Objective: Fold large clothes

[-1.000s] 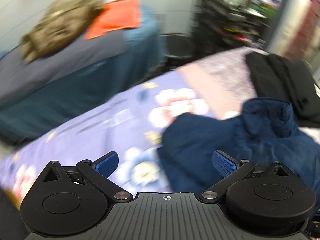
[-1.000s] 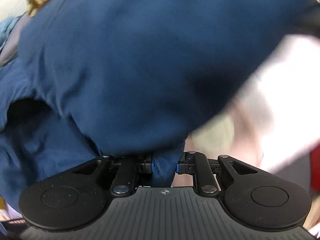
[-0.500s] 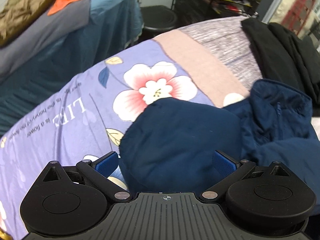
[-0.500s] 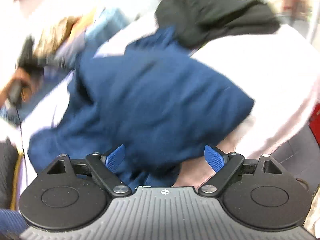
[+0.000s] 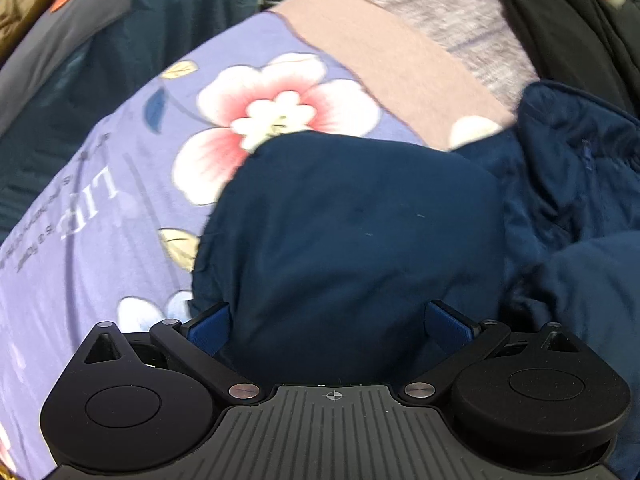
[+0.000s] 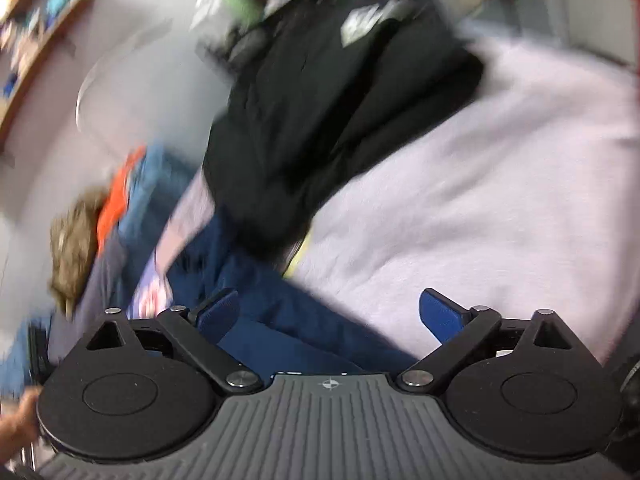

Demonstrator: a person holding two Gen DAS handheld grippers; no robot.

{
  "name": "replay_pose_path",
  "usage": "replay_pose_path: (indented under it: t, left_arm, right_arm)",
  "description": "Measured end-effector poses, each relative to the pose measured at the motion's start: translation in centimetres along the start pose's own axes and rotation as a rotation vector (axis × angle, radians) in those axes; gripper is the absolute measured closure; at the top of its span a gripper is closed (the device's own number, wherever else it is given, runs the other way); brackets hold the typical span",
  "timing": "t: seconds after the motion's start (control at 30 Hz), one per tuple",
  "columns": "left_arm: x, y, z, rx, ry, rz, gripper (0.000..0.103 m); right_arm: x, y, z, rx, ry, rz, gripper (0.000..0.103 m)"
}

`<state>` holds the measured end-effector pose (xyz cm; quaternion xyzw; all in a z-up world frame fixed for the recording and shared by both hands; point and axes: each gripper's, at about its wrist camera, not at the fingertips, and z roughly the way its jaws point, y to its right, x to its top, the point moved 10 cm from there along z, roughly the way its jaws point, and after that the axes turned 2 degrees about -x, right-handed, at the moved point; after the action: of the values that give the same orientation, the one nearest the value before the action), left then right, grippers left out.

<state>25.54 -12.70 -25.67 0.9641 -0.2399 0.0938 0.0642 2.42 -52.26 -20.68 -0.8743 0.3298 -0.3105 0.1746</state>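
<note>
Floral bedsheet [image 5: 120, 184] under us; our left gripper [image 5: 328, 324] is spread wide around the navy jacket [image 5: 360, 220], our right gripper [image 6: 330, 312] spread too, pinching nothing.

A bed takes up most of the room in view, covered by a lilac sheet [image 5: 120, 240] printed with large pink-and-white flowers and some lettering, and by a pale pink blanket [image 6: 500, 200] with a plain pinkish band along its edge. Beside it stands a second bed or worktop under a dark teal cover [image 5: 120, 60], with grey and orange cloth piled on top. The wall [image 6: 132, 92] behind is plain and light. A wooden shelf [image 6: 36, 60] with small items hangs high on it, blurred. Dark shelving with cluttered, colourful things stands further back.
</note>
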Motion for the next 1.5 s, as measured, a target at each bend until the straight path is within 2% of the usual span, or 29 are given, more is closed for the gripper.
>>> replay_pose_path:
  t: [0.07,0.13,0.2,0.27,0.3,0.37,0.43,0.47,0.53,0.6,0.67,0.7,0.8,0.83,0.87,0.93,1.0,1.03,1.07,1.1,1.17,1.23,1.3,1.37,1.4,1.5]
  left_arm:
    - [-0.1,0.8,0.2,-0.009,-0.004,0.025,0.0]
    - [0.0,1.4,0.4,-0.011,0.003,0.044,0.0]
    - [0.0,1.8,0.5,0.009,0.012,0.056,0.0]
    - [0.0,2.2,-0.1,0.03,0.027,0.059,0.0]
    - [0.1,2.6,-0.6,0.023,0.04,0.074,0.0]
    - [0.1,3.3,-1.8,0.018,0.063,0.1,0.013]
    - [0.0,3.9,-3.2,-0.027,0.08,0.106,0.041]
    - [-0.1,4.1,-3.9,-0.047,0.088,0.099,0.048]
    - [-0.2,4.5,-6.1,-0.09,0.127,0.071,0.055]
    - [-0.4,4.7,-9.0,-0.116,0.18,0.057,0.056]
    - [-0.7,4.1,-12.0,-0.122,0.238,0.026,0.056]
    - [-0.9,3.6,-13.4,-0.117,0.261,0.0,0.057]
    - [-1.2,0.2,-16.8,-0.074,0.312,-0.078,0.057]
    - [-1.2,-1.0,-17.6,-0.047,0.327,-0.103,0.057]
    - [-1.3,-2.4,-18.1,-0.024,0.337,-0.134,0.057]
    - [-1.6,-6.1,-19.0,0.005,0.361,-0.255,0.057]
    - [-2.0,-9.8,-19.1,0.051,0.368,-0.369,0.057]
    - [-2.2,-11.3,-19.1,0.104,0.369,-0.382,0.057]
    - [-2.5,-12.6,-18.7,0.173,0.354,-0.364,0.057]
    - [-2.7,-13.5,-18.4,0.225,0.337,-0.347,0.057]
    - [-3.1,-14.5,-17.4,0.268,0.304,-0.359,0.048]
    - [-3.2,-15.5,-15.9,0.324,0.263,-0.406,0.001]
    - [-2.7,-15.3,-14.8,0.393,0.225,-0.402,0.0]
    - [-1.9,-13.9,-14.8,0.369,0.242,-0.363,0.0]
    - [-1.3,-13.0,-15.2,0.344,0.273,-0.33,0.0]
    - [1.3,-10.5,-16.8,0.32,0.376,-0.232,0.0]
  right_arm:
    - [-1.0,-2.1,2.7,0.044,-0.083,-0.074,0.014]
    - [-2.2,-3.3,3.7,0.025,-0.119,-0.108,0.029]
    - [-3.2,-4.8,4.2,0.036,-0.121,-0.153,0.07]
    - [-4.3,-5.9,3.7,0.026,-0.096,-0.193,0.09]
    - [-4.6,-6.7,3.0,0.034,-0.072,-0.222,0.092]
    - [-4.5,-8.5,1.6,0.073,-0.014,-0.262,0.093]
    - [-4.0,-10.5,-0.4,0.165,0.031,-0.239,0.094]
    - [-3.7,-11.5,-1.8,0.213,0.05,-0.225,0.094]
    - [-3.2,-14.4,-4.0,0.305,0.082,-0.242,0.095]
    - [-2.6,-17.9,-6.2,0.381,0.122,-0.296,0.097]
    - [-1.4,-22.0,-8.8,0.551,0.157,-0.289,0.097]
    - [-0.8,-23.7,-10.3,0.606,0.175,-0.294,0.097]
    - [0.2,-28.8,-12.2,0.628,0.222,-0.406,0.097]
    - [0.4,-29.2,-12.4,0.623,0.237,-0.407,0.096]
    - [0.7,-29.7,-12.0,0.616,0.228,-0.41,0.092]
    - [1.2,-29.7,-10.3,0.548,0.191,-0.418,0.085]
    - [1.7,-27.8,-8.7,0.48,0.173,-0.362,0.057]
    - [1.7,-26.6,-7.8,0.458,0.147,-0.346,0.046]
    - [1.4,-25.1,-6.5,0.411,0.109,-0.338,0.029]
    - [1.0,-23.3,-4.8,0.334,0.083,-0.333,0.025]
    - [0.7,-19.6,-2.5,0.134,0.077,-0.336,0.023]
    - [0.5,-15.4,-1.6,-0.036,0.083,-0.364,0.011]
    - [-0.1,-11.7,-1.2,-0.176,0.103,-0.398,0.004]
    - [-0.2,-8.5,-0.4,-0.27,0.083,-0.412,0.004]
    - [-0.1,-7.0,-0.1,-0.286,0.065,-0.391,0.004]
    - [0.5,-4.0,-0.3,-0.238,0.052,-0.307,0.004]
